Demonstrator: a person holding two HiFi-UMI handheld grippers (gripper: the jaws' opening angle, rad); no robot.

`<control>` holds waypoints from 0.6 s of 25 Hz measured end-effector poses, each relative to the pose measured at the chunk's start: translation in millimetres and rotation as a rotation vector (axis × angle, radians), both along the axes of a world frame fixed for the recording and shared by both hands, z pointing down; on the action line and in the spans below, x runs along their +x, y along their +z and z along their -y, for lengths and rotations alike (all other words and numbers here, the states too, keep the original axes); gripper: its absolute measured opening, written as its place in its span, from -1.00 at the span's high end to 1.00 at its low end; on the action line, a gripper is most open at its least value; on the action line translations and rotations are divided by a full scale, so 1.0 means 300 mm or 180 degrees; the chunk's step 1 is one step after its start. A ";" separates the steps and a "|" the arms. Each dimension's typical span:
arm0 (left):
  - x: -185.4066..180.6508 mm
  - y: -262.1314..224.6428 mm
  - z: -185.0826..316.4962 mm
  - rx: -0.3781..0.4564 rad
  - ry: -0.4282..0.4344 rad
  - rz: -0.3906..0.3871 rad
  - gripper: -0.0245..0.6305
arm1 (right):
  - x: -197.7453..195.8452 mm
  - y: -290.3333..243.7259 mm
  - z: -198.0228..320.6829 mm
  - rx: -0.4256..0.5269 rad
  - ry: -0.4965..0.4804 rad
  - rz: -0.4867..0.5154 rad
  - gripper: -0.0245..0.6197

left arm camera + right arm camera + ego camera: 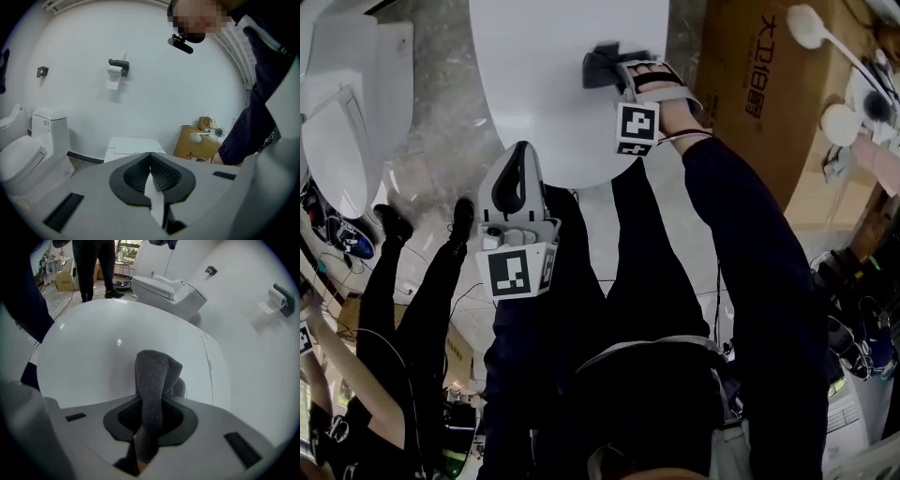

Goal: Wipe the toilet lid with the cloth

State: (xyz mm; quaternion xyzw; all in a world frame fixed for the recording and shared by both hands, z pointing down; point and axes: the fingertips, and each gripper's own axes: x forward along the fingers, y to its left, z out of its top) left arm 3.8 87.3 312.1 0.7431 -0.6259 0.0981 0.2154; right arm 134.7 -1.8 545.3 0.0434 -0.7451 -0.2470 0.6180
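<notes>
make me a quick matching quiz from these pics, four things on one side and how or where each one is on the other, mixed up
Things:
1. cloth
2. left gripper
3. cardboard box
4. toilet paper roll

States or places:
a. hanging on the white wall
b. shut, nothing in it
c. grey, pinched in the right gripper
d. brown, beside the toilet lid

Pairs: 1-c, 2-b, 3-d, 4-a
</notes>
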 end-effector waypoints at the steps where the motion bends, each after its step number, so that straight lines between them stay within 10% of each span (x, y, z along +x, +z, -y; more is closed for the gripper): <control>1: -0.002 0.000 -0.010 0.0005 0.0007 -0.0004 0.88 | 0.007 0.002 -0.047 -0.0015 -0.0005 0.0000 0.70; 15: 0.032 -0.026 -0.058 0.0135 0.0121 -0.0053 0.88 | 0.107 0.047 -0.744 -0.0710 -0.0032 -0.0119 0.70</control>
